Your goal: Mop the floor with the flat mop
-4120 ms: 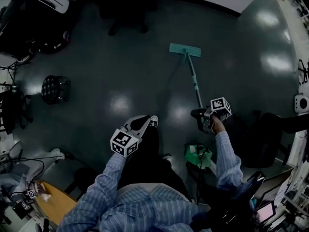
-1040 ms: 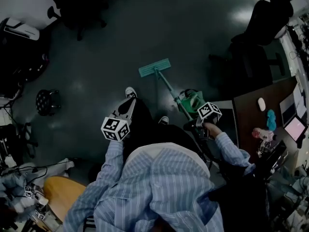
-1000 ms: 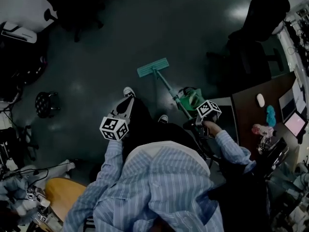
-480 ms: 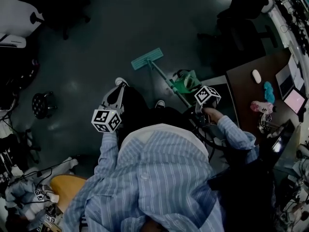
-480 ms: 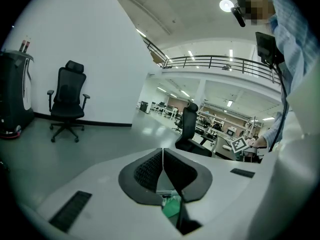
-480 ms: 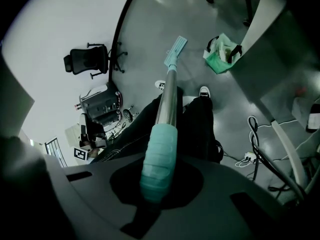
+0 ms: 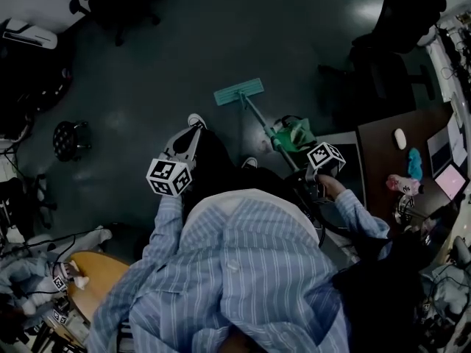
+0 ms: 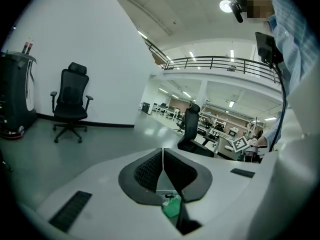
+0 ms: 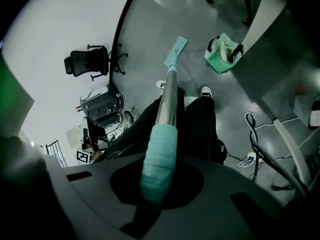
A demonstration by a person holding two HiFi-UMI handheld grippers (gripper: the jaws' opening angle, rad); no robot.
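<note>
Looking down from my head, my left claw (image 7: 184,149) hangs over my dark trouser leg, marker cube uppermost, its tip just above my white-toed shoe (image 7: 196,120). My right claw (image 7: 313,176) is out at my right side with the slim metal mop handle (image 7: 257,120) running away from it, down to the flat teal mop head (image 7: 238,92), which lies flat on the dark glossy floor (image 7: 221,35) just ahead of my feet. A crumpled green bag (image 7: 293,133) sits on the floor just beside the handle, between the mop head and my right claw, and a brown desk (image 7: 397,149) stands off to my right. In the left gripper view, my left claw's two ribbed black pads are pressed together along a thin seam, nothing between them; a black office chair (image 8: 71,101) stands by the white wall beyond. In the right gripper view, my right claw is clamped round the ribbed teal grip (image 9: 159,159) at the top of the handle, the shaft slanting off past my legs to the mop head on the floor.
</note>
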